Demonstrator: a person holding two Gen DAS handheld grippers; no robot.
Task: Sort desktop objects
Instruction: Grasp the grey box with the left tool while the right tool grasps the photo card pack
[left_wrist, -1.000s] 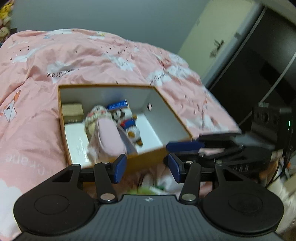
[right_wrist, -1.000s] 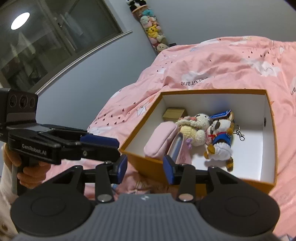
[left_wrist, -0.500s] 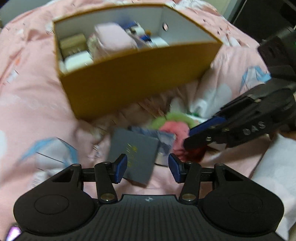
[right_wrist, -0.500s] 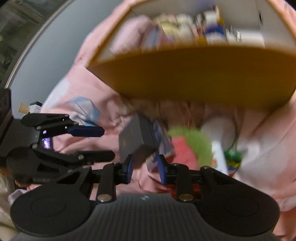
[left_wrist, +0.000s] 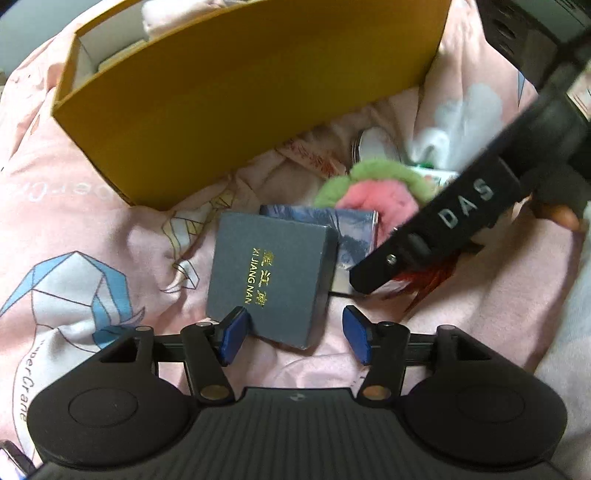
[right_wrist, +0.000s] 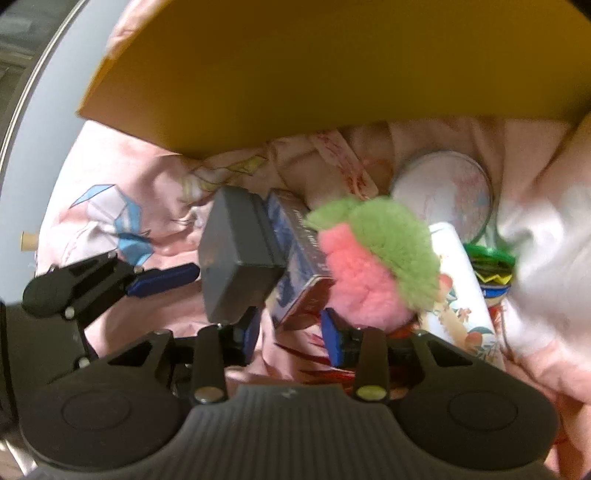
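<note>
Two grippers are in view, each with two blue-padded fingers. One yellow box (left_wrist: 236, 107) stands on the pink quilt (left_wrist: 74, 229), with its near wall facing both cameras.

Loose items in front of the box, one of each:
- grey flat case (left_wrist: 271, 273) with gold lettering
- blue patterned packet (left_wrist: 351, 229), partly under the case
- pink-and-green plush ball (right_wrist: 373, 266)
- round tin (right_wrist: 447, 192)
- white printed tube (right_wrist: 461, 295)

The grey case lies flat on the quilt. In the left wrist view its long axis runs from the gripper toward the box, and its lettering runs along that axis. The tube lies with its long axis running from the tin toward the right gripper.

The left gripper (left_wrist: 291, 338) stands spread. Its jaws have just been opening, and the near end of the case lies between the pads without contact visible. The right gripper (right_wrist: 290, 334) stands partly spread over the corner of the blue packet. Its jaws have just been opening, and no pad is seen pressing on anything.
</note>
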